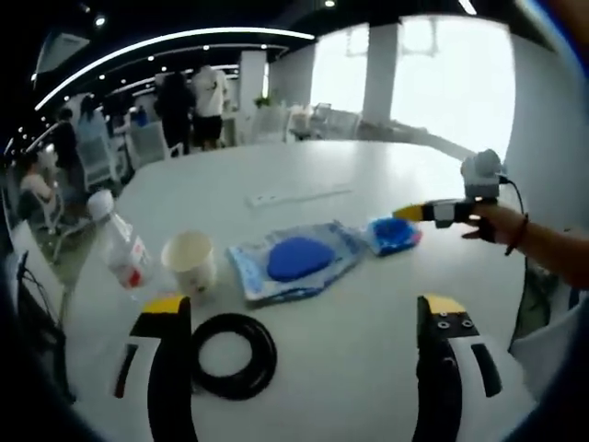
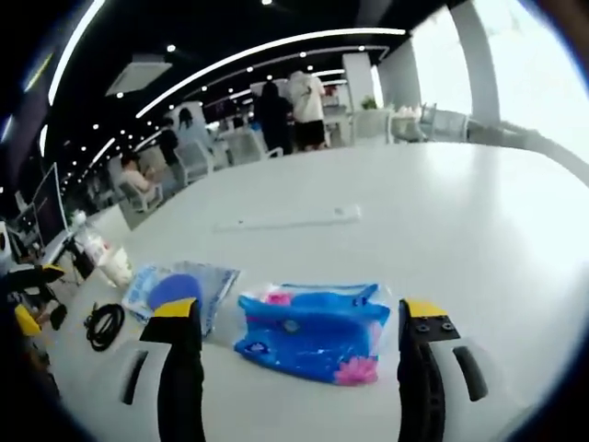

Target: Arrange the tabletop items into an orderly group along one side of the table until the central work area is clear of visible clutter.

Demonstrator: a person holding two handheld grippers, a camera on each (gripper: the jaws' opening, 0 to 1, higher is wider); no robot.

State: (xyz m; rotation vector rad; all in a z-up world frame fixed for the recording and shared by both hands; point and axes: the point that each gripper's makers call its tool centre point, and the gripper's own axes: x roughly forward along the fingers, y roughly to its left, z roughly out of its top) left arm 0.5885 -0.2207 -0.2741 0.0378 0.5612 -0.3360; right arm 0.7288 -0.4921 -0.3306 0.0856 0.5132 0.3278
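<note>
Your right gripper (image 2: 299, 318) hovers jaws spread wide, straddling the blue pouch (image 2: 313, 330), which lies flat on the table (image 2: 442, 221) between the two tips; I'd say you're lined up to close on it. From the left gripper view that same gripper (image 1: 433, 213) reaches in from the right, its tip right at the pouch (image 1: 394, 234).

Your left gripper (image 1: 304, 318) is spread too, holding nothing, low over the near edge. The black cable coil (image 1: 233, 355) sits just beside its left jaw. Further off, the paper cup (image 1: 190, 261) and bottle (image 1: 124, 250) stand close together at left, the blue-padded packet (image 1: 296, 261) beside them. The white power strip (image 1: 299, 194) lies far, alone mid-table, so the middle isn't clear yet.
</note>
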